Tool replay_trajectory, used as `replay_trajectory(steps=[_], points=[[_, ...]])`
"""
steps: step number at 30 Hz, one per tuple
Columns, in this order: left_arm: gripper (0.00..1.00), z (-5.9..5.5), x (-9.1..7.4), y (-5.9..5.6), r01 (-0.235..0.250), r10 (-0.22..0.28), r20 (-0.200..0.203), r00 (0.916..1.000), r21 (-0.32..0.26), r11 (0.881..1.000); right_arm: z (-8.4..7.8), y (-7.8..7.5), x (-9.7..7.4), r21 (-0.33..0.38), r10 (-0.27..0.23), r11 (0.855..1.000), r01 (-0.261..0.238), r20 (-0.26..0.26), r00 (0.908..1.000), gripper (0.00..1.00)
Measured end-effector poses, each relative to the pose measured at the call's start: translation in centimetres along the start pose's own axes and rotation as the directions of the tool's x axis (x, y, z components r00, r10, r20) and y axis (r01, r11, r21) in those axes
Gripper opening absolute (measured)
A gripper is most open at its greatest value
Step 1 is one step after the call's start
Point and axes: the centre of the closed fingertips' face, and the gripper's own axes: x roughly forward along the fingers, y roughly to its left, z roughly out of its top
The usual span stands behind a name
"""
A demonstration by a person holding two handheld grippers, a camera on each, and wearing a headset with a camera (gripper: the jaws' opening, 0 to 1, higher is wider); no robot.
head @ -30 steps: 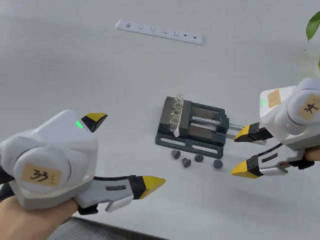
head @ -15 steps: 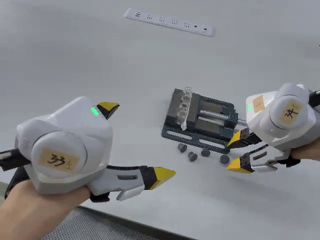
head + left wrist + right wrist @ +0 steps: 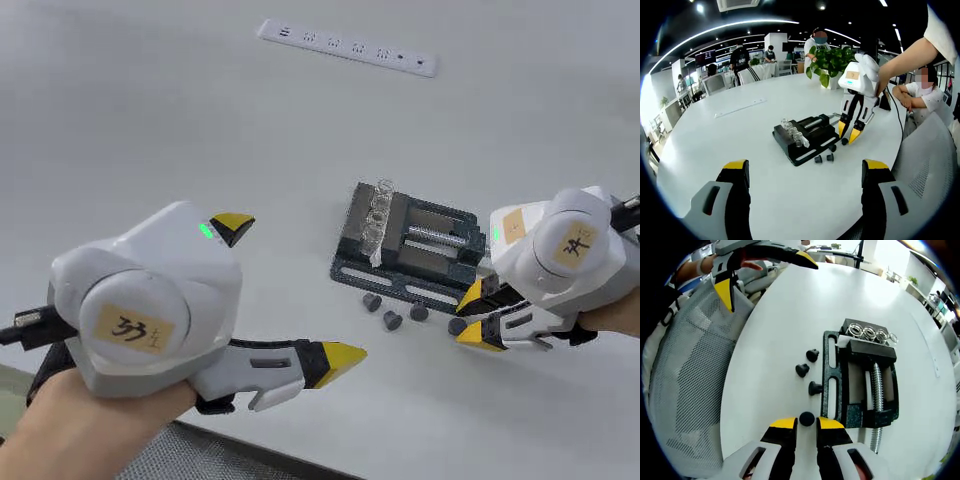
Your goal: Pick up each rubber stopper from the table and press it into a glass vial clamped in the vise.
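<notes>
On the smooth, matte white surface (image 3: 200, 130) stands a blocky black cast-metal vise (image 3: 400, 283) with a threaded steel screw (image 3: 876, 385), clamping a row of clear, cylindrical glass vials (image 3: 378, 212) upright at one end. Four small, round, dark rubber stoppers (image 3: 393, 320) lie loose in a line just beside the vise's slotted base flange. The end stopper (image 3: 806, 418) sits at the mouth of the right claw (image 3: 807, 426), white plastic with yellow wedge tips, which is narrowed to a slim gap with a tip on either side of it; whether they touch it I cannot tell. The left claw (image 3: 804, 167), of the same make, gapes wide and holds nothing, well apart from the vise.
</notes>
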Motion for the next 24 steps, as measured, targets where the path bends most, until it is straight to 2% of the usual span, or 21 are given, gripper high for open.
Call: replay_trajectory(steps=[8,24], points=[[0.92,-0.07,0.04,0.15,-0.001,0.001,0.003,1.0,-0.007,1.0,-0.24,-0.01,-0.01,-0.003,0.0,1.0,0.0,-0.007,1.0,0.08],[0.91,-0.16,0.17,-0.39,0.005,-0.005,0.002,1.0,-0.018,1.0,0.08,-0.21,-0.03,-0.03,0.001,1.0,-0.001,-0.02,0.9998,0.09]])
